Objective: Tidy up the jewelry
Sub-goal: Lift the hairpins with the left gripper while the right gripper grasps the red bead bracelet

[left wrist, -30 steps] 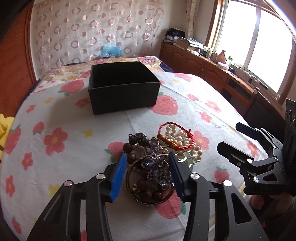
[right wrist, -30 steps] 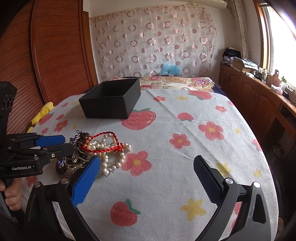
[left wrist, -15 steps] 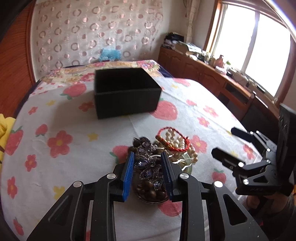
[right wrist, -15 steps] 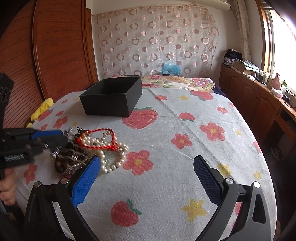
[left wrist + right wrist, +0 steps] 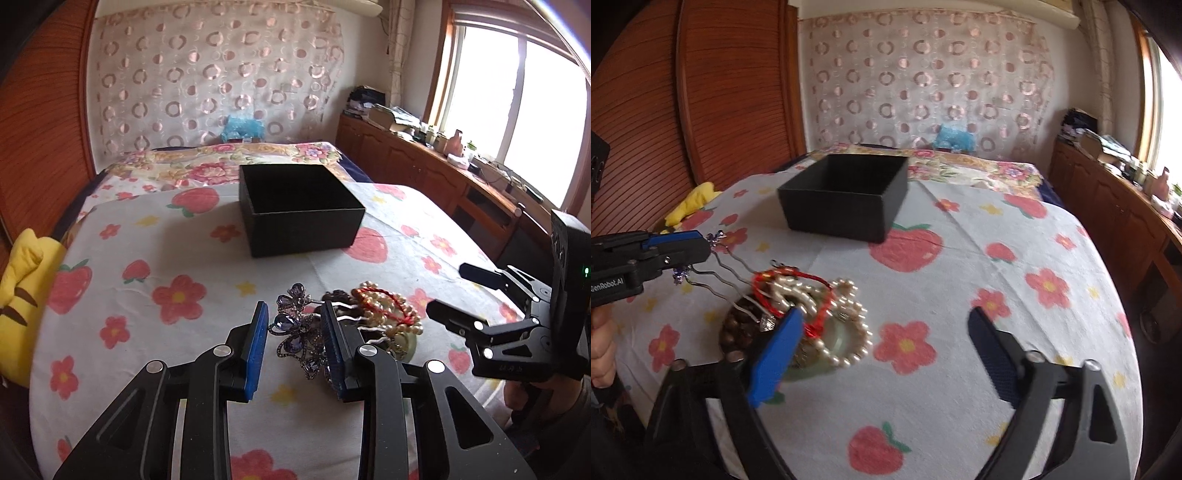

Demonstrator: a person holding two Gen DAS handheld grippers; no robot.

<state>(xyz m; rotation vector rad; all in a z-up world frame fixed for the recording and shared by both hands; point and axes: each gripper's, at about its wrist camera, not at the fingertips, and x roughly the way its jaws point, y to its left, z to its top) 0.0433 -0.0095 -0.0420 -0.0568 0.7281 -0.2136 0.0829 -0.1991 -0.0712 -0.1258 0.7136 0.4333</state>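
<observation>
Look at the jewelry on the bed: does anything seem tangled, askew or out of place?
Yes. The purple jeweled hair comb, held in the left gripper, has wavy prongs reaching into the jumbled pile of pearls, red cord and beads. The black box looks empty.

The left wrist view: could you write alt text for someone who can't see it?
The left gripper pinches a purple jewelled hair comb above a flowered cloth. Beside it lies a pile of pearls, and beyond stands an open black box.
</observation>
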